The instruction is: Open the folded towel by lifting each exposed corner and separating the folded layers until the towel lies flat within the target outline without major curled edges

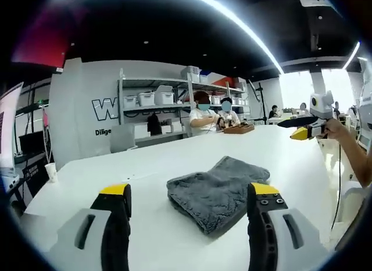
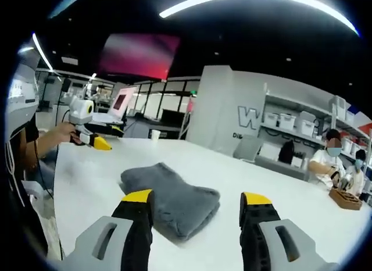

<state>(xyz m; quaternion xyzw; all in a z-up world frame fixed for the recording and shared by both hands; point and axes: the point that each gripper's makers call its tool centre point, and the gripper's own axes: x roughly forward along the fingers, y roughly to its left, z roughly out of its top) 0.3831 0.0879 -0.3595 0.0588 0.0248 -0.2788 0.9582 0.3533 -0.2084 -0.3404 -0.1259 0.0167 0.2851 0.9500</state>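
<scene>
A grey towel lies folded in a thick pad on the white table, slightly rumpled along its top. In the left gripper view my left gripper hovers just short of its near edge, jaws wide open with nothing between them. My right gripper hangs above the table's far right side, held by a hand. In the right gripper view the towel sits just ahead of my open right gripper, whose jaws are apart and hold nothing. The left gripper shows at the left, well off the towel.
A paper cup stands near the table's left edge, and it is also in the right gripper view. People sit at the far end by a wooden box. Shelves with white bins line the wall. Bare tabletop surrounds the towel.
</scene>
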